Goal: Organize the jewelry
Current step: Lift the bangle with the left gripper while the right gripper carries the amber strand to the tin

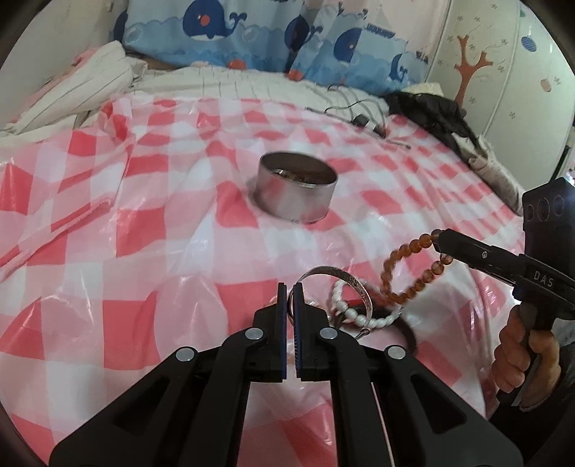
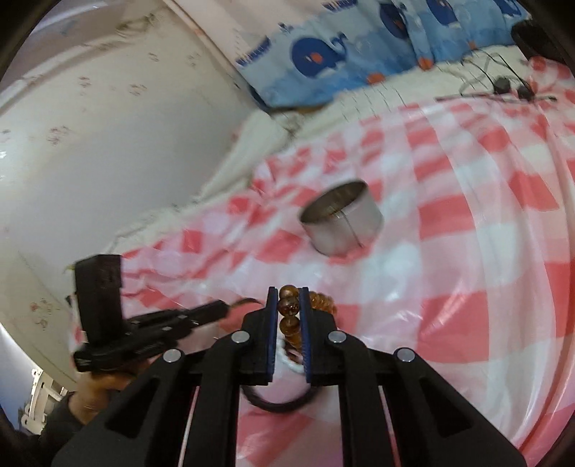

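Note:
My left gripper is shut on a silver bangle, held just above the red-and-white checked sheet. My right gripper is shut on an amber bead bracelet, which hangs from its tip in the left wrist view. A white bead bracelet and a black ring band lie on the sheet below. A round metal tin stands open farther back, with some jewelry inside; it also shows in the right wrist view.
Whale-print pillows and striped bedding lie at the back. Black cables and dark clothing sit at the far right. A wall runs beside the bed.

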